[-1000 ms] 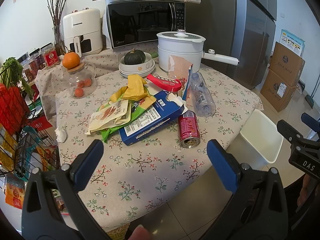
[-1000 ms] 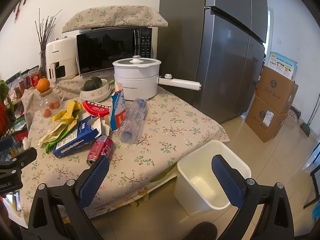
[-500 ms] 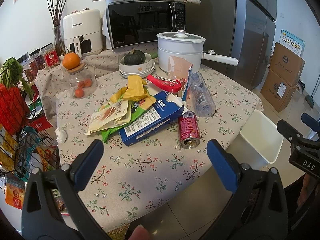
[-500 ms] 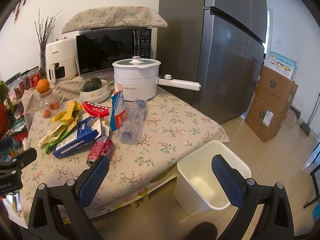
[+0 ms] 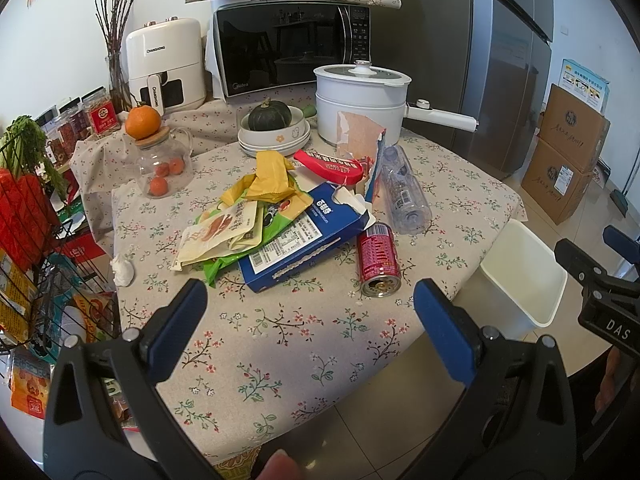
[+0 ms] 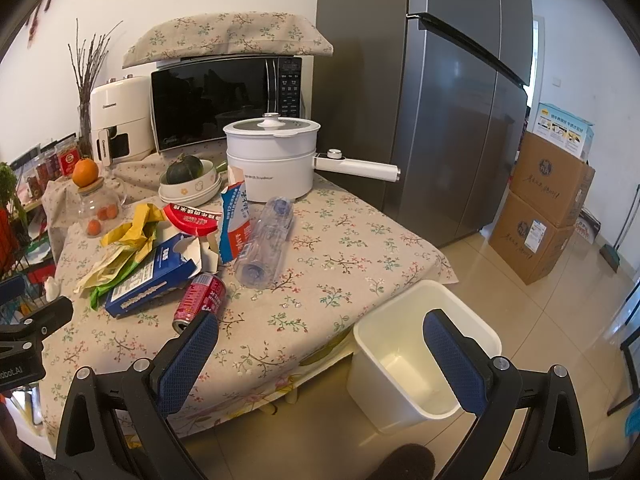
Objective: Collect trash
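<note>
While bin at lower right of frame holds nothing visible, you have all trash left: red can, blue box, bottle, wrappers heaped mid-frame on table. Left gripper, right gripper spread wide, empty. White pot, bowls crowd behind heap.

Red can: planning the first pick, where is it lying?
In the left wrist view the red can lies on its side near the table's front edge, right of the blue box, below the clear bottle.
</note>
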`<state>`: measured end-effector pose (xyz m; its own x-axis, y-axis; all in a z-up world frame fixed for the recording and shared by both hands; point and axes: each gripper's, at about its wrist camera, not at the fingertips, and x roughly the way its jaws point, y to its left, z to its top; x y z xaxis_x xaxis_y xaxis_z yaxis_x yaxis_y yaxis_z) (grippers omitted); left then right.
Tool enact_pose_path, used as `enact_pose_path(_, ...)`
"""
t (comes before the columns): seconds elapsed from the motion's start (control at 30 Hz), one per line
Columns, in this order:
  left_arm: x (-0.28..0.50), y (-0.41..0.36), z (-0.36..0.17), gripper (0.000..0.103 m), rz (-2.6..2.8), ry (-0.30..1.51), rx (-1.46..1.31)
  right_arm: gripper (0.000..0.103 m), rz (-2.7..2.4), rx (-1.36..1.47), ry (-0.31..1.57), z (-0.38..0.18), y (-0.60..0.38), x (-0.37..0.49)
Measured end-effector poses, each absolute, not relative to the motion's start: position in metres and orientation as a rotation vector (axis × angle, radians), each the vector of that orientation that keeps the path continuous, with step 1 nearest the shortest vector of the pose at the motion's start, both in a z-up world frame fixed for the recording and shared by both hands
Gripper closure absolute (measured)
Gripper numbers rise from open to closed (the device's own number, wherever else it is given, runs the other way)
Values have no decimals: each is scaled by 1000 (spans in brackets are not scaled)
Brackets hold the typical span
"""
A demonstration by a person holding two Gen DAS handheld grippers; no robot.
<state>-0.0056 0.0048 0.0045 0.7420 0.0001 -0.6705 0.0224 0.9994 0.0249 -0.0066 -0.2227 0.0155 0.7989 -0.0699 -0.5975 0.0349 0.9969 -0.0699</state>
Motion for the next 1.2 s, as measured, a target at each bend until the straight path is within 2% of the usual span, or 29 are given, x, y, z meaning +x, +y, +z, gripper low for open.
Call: enact_pose_path(1.2,-3,6,5,1,-12,735,32,0,-66,-55,641,16,-224,-4)
